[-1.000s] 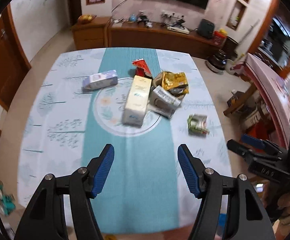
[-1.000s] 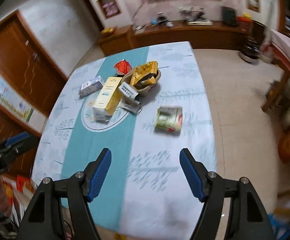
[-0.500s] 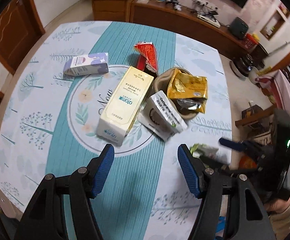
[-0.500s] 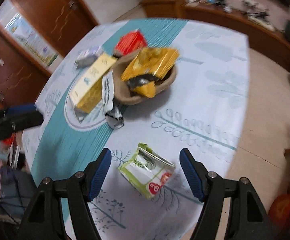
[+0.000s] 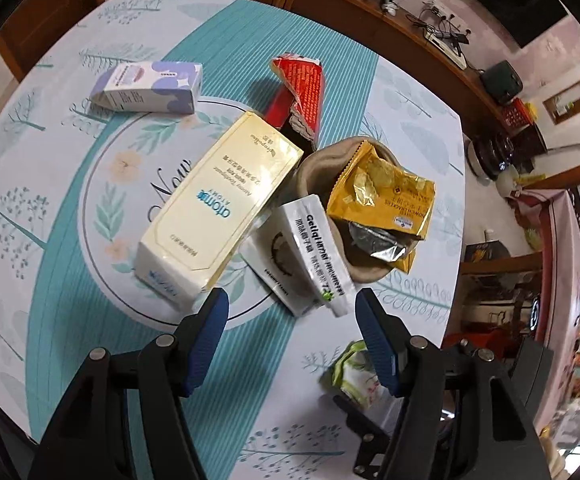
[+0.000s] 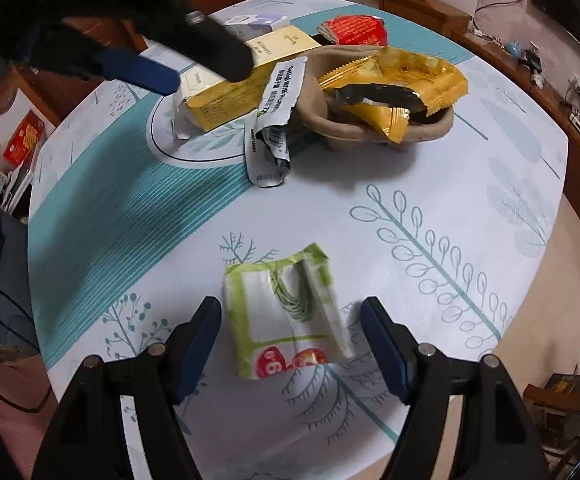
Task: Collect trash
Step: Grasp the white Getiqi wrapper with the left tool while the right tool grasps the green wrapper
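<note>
Left wrist view: the left gripper hung with jaws spread and empty above the white packet leaning against the brown bowl on the desk. Right wrist view: the right gripper had jaws spread either side of the green wrapper, not pressing it.

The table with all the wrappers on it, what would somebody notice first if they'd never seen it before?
Probably the shiny yellow snack bag spilling out of the brown paper bowl near the middle of the table, with a big pale yellow box lying beside the bowl. Next, the green and white packet lying alone near the table's edge, right in front of the right gripper, whose blue jaws stand open on either side of it.
</note>
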Demonstrator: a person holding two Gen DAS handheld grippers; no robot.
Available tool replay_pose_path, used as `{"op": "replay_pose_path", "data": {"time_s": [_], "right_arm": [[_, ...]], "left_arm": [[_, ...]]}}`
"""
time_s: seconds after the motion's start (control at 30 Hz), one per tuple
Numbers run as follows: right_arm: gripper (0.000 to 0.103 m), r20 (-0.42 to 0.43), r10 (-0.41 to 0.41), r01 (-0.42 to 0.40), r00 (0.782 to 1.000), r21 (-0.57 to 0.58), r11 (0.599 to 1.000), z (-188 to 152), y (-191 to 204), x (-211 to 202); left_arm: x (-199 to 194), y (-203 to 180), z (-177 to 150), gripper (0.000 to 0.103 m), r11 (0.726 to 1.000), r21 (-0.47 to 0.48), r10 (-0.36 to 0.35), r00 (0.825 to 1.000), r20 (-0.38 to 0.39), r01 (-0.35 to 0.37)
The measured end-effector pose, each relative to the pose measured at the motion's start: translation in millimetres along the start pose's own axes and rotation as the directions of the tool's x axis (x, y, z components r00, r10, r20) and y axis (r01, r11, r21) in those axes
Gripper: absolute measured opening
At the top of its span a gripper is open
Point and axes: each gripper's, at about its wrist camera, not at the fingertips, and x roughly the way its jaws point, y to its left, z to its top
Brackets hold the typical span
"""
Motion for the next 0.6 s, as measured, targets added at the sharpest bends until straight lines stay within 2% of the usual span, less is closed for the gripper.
{"op": "replay_pose_path", "data": {"time_s": [0.07, 0.1, 0.13, 0.33, 0.6], "right_arm": [[0.058, 0.007, -0.024, 0.024, 1.0, -0.003, 1.0, 2, 0, 0], [0.042, 0.012, -0.032, 0.032, 0.999, 0.002, 0.999, 2, -1, -1], [0.039, 0.012, -0.022, 0.022, 1.0, 0.014, 1.0, 2, -3, -1], [0.034, 0.03, 0.047, -0.05, 0.998, 0.11, 0.993, 6, -22, 0], [0.034, 0.047, 0.07, -0.076, 0.996, 0.137, 0.988, 5, -35, -2]], "left_arm": [[4, -2, 2, 0.064, 1.0, -0.008, -0.01, 1.0, -0.006, 0.01], [6, -4, 3, 0.064, 1.0, -0.007, -0.012, 1.0, -0.01, 0.012], [8, -6, 4, 0.064, 1.0, -0.006, -0.011, 1.0, -0.014, 0.011], [20, -10, 7, 0.064, 1.0, -0.006, -0.003, 0.999, -0.043, 0.003], [45, -12, 11, 0.064, 0.999, -0.009, 0.029, 0.995, -0.095, -0.03]]}}
